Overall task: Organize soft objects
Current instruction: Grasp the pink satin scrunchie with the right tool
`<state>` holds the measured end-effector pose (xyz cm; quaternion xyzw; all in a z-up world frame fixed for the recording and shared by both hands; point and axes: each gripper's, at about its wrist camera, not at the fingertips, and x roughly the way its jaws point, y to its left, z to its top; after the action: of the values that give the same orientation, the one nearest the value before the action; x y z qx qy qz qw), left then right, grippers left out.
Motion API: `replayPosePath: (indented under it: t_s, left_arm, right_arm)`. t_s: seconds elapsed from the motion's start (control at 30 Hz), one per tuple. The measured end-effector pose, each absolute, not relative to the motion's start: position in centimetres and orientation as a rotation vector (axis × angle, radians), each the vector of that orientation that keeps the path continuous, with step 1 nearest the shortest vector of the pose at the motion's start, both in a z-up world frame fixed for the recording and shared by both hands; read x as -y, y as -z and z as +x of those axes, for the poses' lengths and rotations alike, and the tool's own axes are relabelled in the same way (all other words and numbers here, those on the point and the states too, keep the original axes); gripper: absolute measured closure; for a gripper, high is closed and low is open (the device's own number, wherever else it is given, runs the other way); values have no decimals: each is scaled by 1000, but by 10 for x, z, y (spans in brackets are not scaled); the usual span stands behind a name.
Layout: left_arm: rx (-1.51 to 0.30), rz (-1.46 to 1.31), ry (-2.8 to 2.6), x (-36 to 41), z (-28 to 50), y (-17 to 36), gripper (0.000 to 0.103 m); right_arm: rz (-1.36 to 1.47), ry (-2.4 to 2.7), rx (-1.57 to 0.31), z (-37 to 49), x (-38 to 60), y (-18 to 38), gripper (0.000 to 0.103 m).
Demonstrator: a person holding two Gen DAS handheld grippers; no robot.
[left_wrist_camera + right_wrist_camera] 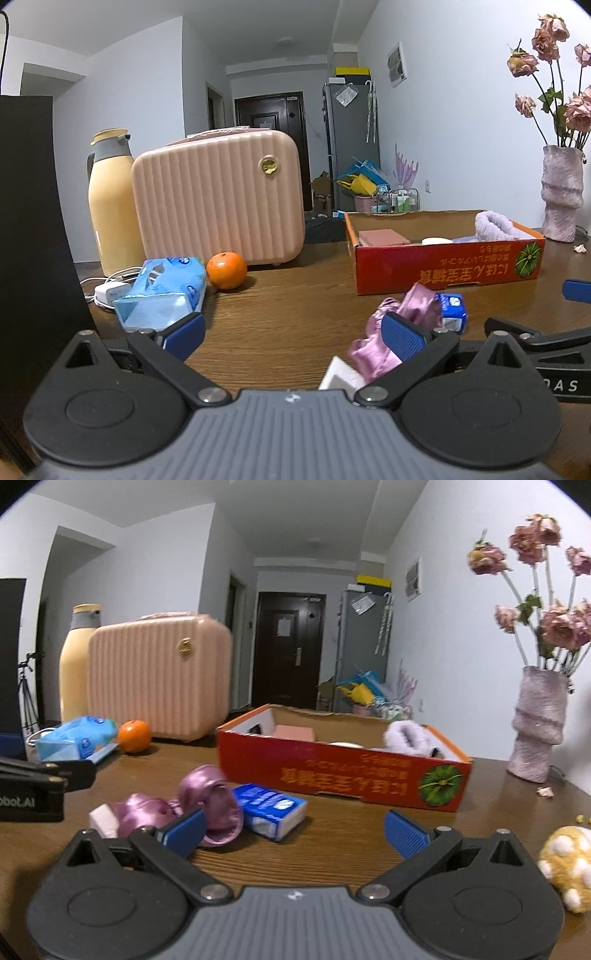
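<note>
Roughly midway: the red box [343, 771] on the table [332, 845] already holds a fluffy lilac piece [406, 736] and a pink block [293, 733]. Outside it, near its front wall, lie the satin scrunchie [207, 801], tissue pack [271, 810] and yellow plush [567, 864]. Left gripper [293, 332] and right gripper [293, 829] both have fingers spread, empty.

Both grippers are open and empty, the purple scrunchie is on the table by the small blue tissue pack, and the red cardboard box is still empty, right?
Not quite: the red cardboard box is not empty. The right wrist view shows a fluffy lavender item and a pink block in it. The rest holds: left gripper and right gripper open, purple scrunchie beside the tissue pack.
</note>
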<state>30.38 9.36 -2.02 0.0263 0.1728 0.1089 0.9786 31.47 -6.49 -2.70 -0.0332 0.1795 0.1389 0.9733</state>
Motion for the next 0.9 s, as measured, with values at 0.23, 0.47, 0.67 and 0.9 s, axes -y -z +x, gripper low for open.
replayPosePath:
  t_s: [0.23,0.47,0.67,0.9]
  left_arm:
    - [-370,47,-223,-114,305,23,0]
    - [-381,19,-256,-136,306,23,0]
    - [-404,-10,-286,-156,309,24,0]
    - [-430,-33,-306,-167,311,26,0]
  right_arm:
    - [-63,-331,-400,321,37,27,0]
    - [-60,-350,-403,327,12,27,0]
    - [-54,-345,-446,340,-6,29,0]
    - [-7,-340,-527,362,-18,35,0]
